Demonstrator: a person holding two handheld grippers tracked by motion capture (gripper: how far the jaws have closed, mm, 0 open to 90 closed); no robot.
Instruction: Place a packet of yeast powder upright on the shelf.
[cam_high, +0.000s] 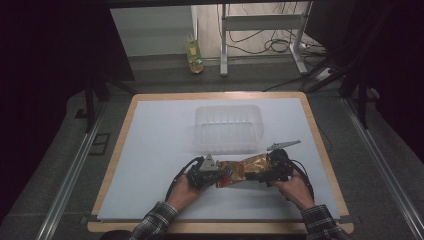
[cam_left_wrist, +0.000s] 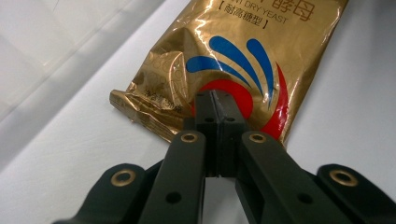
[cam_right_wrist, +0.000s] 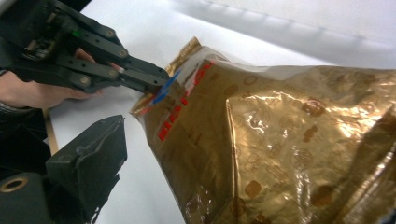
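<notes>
Left hand-held gripper (cam_left_wrist: 215, 100) pinches my gold bag (cam_left_wrist: 243, 60) at its edge; right hand-held gripper (cam_high: 274, 170) clamps the far end, clear tub (cam_high: 229, 127) close behind, worktop (cam_high: 155, 145) open leftward

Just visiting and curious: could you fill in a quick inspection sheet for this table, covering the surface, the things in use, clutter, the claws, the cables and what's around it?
Surface: white sheet on a wood-edged table.
Job's things: gold yeast packet stretched between both claws; clear plastic tub behind it.
Clutter: nothing seen.
Claws: left claw pinched shut on the packet's bottom edge; right claw at the other end, grip unclear.
Cables: black leads trail from both claws; more lie on the floor.
Surroundings: bottle on the floor, metal frame legs, dark curtains.
</notes>
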